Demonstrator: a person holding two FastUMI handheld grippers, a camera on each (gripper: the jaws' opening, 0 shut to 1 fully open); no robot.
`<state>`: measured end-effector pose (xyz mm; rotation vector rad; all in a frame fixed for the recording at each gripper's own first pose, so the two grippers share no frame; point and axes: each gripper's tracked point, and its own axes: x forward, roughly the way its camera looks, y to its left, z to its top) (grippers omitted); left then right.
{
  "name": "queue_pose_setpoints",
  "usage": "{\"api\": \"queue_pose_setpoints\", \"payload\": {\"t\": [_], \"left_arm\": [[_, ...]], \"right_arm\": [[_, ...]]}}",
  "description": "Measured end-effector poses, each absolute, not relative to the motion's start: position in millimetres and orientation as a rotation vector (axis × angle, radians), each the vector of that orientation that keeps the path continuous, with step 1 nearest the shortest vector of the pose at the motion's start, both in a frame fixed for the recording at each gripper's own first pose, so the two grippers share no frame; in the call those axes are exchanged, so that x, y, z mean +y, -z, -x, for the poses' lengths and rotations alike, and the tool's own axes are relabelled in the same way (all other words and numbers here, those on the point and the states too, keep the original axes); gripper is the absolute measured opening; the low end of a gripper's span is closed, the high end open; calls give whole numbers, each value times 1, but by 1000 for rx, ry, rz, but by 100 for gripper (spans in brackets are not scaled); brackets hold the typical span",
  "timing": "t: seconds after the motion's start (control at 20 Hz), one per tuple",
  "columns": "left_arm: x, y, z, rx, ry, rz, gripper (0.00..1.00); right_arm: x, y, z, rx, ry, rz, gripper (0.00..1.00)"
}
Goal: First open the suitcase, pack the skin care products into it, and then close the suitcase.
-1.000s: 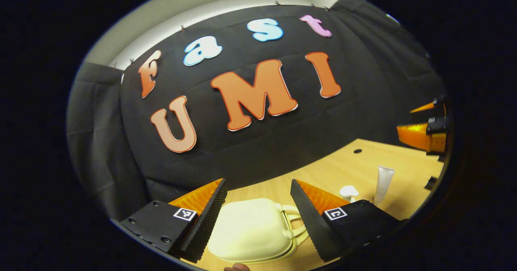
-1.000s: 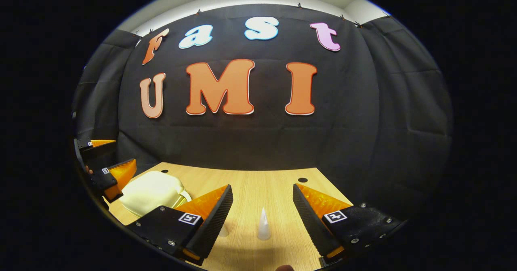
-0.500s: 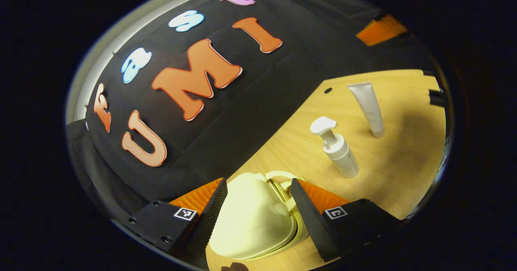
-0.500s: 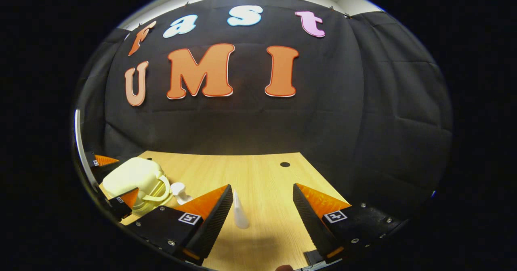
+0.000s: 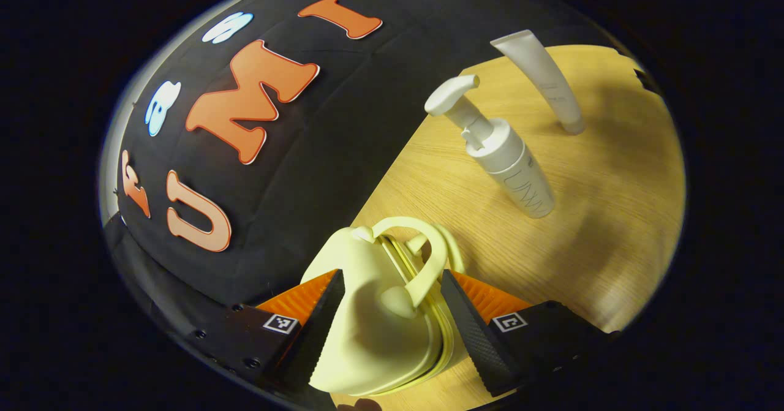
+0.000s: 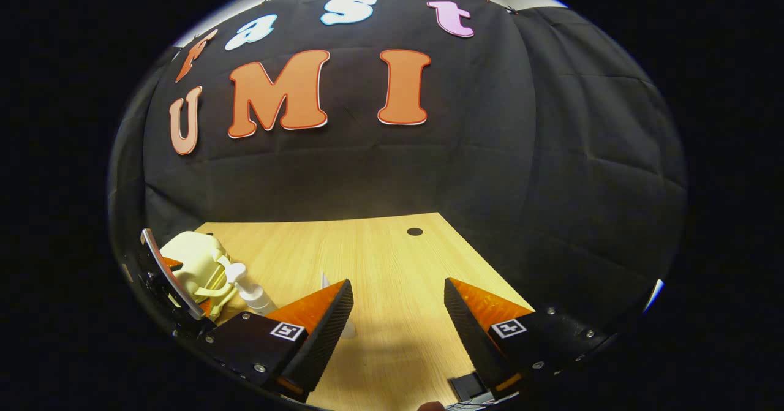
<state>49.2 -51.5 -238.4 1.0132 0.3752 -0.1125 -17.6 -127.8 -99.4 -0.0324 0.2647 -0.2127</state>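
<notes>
In the left gripper view my left gripper [image 5: 392,322] straddled the pale yellow suitcase [image 5: 373,331], one finger on each side of the small hard case. Its looped handle [image 5: 422,258] stood up between them. The fingers [image 5: 321,331] sat close against the shell, but I could not tell whether both pressed on it. The case lay closed on the wooden table [image 5: 606,215], close to the black cloth wall. Past it on the table stood a white pump bottle [image 5: 508,160], and beyond that a white tube [image 5: 545,80] standing on its cap, the two apart from each other.

In the right gripper view my right gripper [image 6: 398,331] hung wide open over bare table [image 6: 392,258], holding nothing. Off to its left I saw the suitcase [image 6: 193,264] with the pump bottle [image 6: 251,291] just beside it. The white tube [image 6: 346,328] was partly hidden behind my left-hand finger [image 6: 318,337].
</notes>
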Motion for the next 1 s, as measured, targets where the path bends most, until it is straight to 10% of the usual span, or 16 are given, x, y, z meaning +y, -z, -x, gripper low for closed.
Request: {"api": "queue_pose_setpoints", "payload": {"t": [0.35, 0.55, 0.7, 1.0], "left_arm": [[-64, 267, -74, 440, 159, -1114, 98], [-69, 276, -79, 452, 162, -1152, 58], [-72, 271, -78, 430, 164, -1215, 8], [-65, 239, -83, 504, 202, -889, 7]], "right_arm": [[-143, 110, 18, 296, 248, 12, 95], [-144, 109, 20, 297, 254, 12, 95], [-136, 107, 22, 292, 243, 18, 95], [-103, 92, 14, 261, 204, 17, 95]]}}
